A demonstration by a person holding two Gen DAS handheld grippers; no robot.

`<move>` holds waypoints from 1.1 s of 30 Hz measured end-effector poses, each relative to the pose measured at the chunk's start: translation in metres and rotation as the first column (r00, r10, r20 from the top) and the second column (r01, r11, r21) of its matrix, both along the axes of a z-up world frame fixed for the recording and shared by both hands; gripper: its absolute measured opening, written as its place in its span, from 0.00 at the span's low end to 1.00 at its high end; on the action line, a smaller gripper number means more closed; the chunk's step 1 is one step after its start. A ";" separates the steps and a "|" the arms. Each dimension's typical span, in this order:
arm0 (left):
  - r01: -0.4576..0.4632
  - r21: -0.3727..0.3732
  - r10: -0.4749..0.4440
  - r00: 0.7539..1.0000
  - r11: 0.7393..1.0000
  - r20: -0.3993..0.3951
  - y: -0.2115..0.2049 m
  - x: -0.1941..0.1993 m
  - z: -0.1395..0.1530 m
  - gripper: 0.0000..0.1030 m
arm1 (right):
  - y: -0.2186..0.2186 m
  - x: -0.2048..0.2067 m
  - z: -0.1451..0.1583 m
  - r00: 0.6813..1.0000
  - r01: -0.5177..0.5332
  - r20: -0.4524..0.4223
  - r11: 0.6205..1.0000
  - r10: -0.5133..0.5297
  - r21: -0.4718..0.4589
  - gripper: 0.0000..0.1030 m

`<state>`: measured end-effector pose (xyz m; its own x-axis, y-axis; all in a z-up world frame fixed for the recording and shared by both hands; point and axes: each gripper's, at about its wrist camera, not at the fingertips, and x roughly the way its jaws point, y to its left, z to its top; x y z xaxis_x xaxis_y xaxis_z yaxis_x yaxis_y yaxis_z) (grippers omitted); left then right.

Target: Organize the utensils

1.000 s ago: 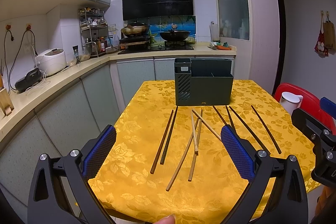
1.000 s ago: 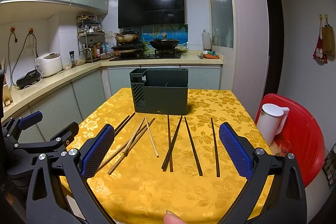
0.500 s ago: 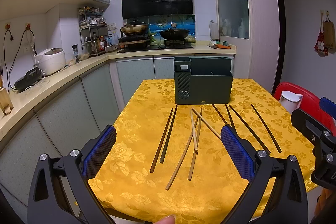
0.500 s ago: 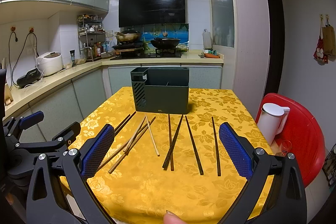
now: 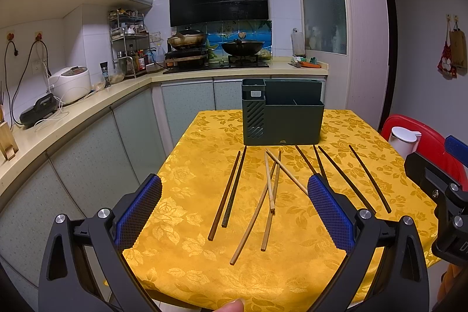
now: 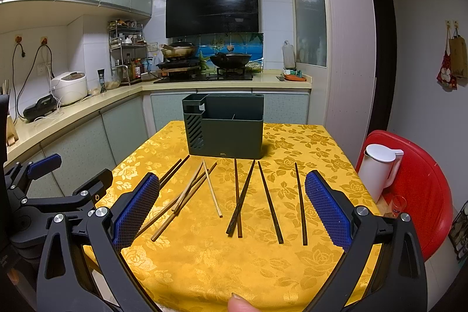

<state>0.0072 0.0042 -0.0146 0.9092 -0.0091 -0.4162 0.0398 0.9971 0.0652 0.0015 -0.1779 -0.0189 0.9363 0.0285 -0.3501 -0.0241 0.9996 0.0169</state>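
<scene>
Chopsticks lie loose on the yellow table (image 5: 187, 277), none yet lifted, and both tools hang above its near edge with nothing held. Nearest, the left gripper (image 5: 234, 212) has its jaws spread wide, blue pads (image 5: 137, 212) framing the left half of the spread; the right gripper (image 6: 231, 209) is likewise wide open over the right half. That split reads as one tool per side, so neither must cross the other.

Just beyond the left jaws, at about 12 o'clock, a pair of brown chopsticks (image 5: 228, 192) lies side by side and touching, easy to pinch together. At 1 o'clock the pale bamboo chopsticks (image 5: 272, 189) are crossed in a tangle, so lifting one would likely drag its neighbours. From the right view the dark chopsticks (image 6: 269, 198) run from 12 to 1 o'clock: two cross near their close ends, and two lie singly, apart from each other. All point roughly toward the holder, probably laid out for a straight lift and drop.

Farther on, at 12 o'clock in both views, the dark green utensil holder (image 5: 282, 119) stands upright near the table's far edge, showing a slotted tall bin on its left and a divided tray beside it; its contents cannot be seen. A white kettle (image 6: 378, 171) sits off the table at 2 o'clock.
</scene>
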 end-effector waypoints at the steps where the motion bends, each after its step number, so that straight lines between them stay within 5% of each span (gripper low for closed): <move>1: 0.000 0.000 0.000 1.000 1.000 0.000 0.000 0.000 0.000 0.93 | 0.000 0.000 0.000 1.000 0.000 0.000 1.000 0.000 -0.001 0.94; 24: 0.009 -0.008 -0.009 0.999 1.000 -0.034 -0.001 0.003 -0.007 0.93 | 0.000 0.002 -0.004 1.000 0.000 -0.008 1.000 0.000 -0.003 0.94; 33: -0.003 -0.018 0.001 0.992 1.000 -0.124 0.028 0.027 0.000 0.93 | -0.010 0.009 -0.024 0.999 0.006 -0.050 1.000 -0.006 -0.006 0.94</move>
